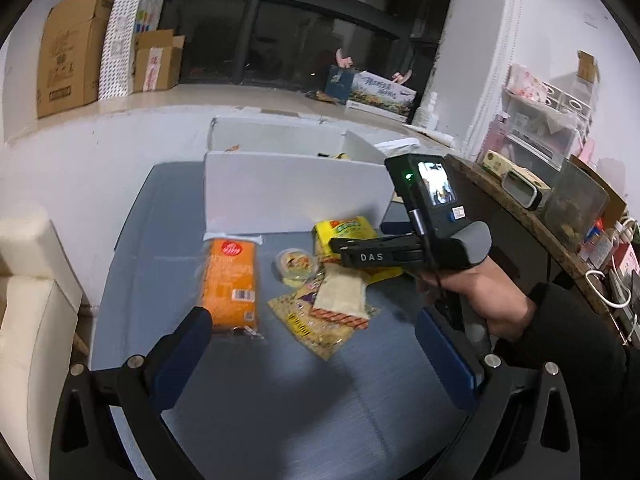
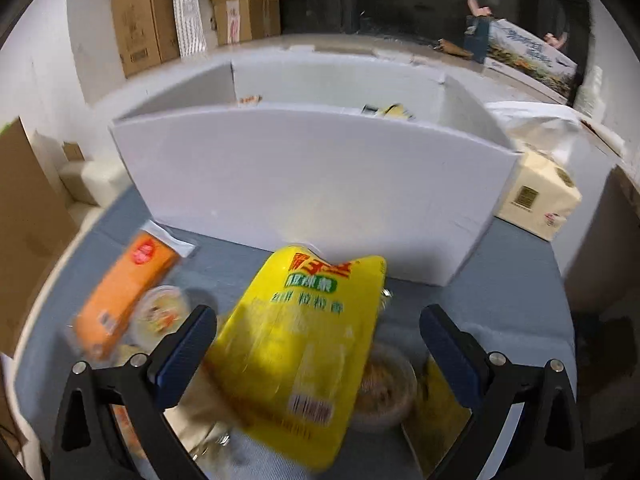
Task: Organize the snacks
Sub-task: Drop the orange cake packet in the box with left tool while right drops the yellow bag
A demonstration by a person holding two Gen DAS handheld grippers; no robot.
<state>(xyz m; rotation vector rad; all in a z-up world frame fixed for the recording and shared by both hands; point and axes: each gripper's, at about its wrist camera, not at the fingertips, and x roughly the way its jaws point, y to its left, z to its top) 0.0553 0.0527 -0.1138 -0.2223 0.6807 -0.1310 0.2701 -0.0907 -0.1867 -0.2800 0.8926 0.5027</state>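
Snacks lie on a blue table (image 1: 256, 392) in front of a white open box (image 1: 296, 196). An orange packet (image 1: 230, 284) lies at the left, a small round cup (image 1: 296, 266) in the middle, patterned flat packets (image 1: 324, 320) beside it. My left gripper (image 1: 316, 332) is open and empty, above the table near the orange packet. My right gripper (image 2: 318, 332) is open, its jaws either side of a yellow bag (image 2: 300, 344), not closed on it. In the left wrist view the right gripper (image 1: 340, 246) hovers over the yellow bag (image 1: 344, 230).
The white box (image 2: 312, 184) holds a few snacks at its back. A cream carton (image 2: 536, 200) stands right of it. Cardboard boxes (image 1: 76, 52) stand on the ledge behind. A cluttered wooden shelf (image 1: 532, 216) is at the right, a cream seat (image 1: 28, 300) at the left.
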